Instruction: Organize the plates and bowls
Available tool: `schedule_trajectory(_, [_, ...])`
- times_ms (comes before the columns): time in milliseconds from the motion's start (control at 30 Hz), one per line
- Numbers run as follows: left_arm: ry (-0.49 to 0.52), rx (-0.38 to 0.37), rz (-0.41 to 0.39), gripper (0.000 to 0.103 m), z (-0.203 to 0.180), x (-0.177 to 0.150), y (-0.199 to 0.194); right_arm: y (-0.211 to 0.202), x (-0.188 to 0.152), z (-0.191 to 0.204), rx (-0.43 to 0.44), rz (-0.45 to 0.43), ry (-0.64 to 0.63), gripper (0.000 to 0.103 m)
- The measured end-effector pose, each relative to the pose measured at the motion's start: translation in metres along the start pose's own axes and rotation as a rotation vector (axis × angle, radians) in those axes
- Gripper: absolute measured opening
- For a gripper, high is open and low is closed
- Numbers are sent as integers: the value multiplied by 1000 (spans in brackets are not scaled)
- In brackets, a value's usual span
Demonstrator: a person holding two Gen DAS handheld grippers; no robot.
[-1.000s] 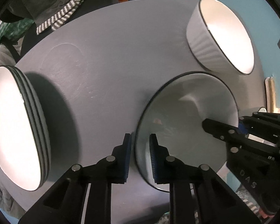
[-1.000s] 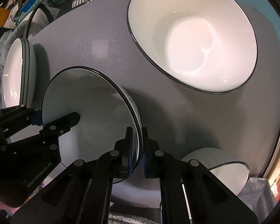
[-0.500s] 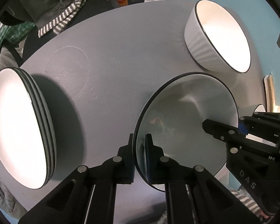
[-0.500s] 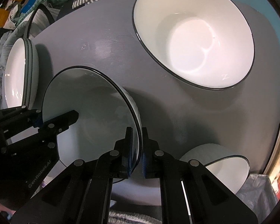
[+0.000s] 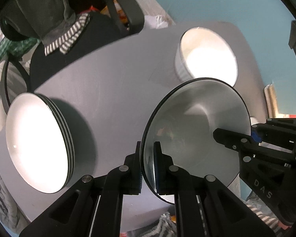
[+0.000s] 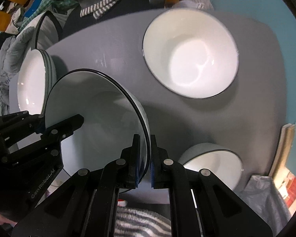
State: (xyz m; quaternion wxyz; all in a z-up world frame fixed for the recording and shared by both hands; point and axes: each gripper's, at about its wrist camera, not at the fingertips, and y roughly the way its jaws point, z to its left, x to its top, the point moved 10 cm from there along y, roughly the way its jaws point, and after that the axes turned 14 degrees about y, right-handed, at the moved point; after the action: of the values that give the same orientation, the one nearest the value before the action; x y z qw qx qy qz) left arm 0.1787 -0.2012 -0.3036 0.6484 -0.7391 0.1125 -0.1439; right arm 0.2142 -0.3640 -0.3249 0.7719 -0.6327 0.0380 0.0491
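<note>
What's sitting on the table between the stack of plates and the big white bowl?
In the left wrist view, only bare grey table lies between the stack of plates and the big white bowl.

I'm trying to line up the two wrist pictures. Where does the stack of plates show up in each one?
Left wrist view: the stack of plates fills the left side, on the grey table, left of the held bowl.
Right wrist view: the stack sits at the left edge, partly behind the held bowl.
Shared landmark: the striped cloth beyond the table's far edge.
</note>
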Motion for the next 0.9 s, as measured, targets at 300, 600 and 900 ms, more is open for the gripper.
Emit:
schedule_trajectory(300, [9,-5,-53,9,-28,49,-26,-31,-2,-5,12,-38,26,8])
schedule_trajectory(600, [35,12,-78,9,-34,86,-28,-46,21,-21,24,-58,51,8])
schedule_trajectory(900, [62,37,-65,9,-37,115,-16,-43,50,-36,35,-39,72,8])
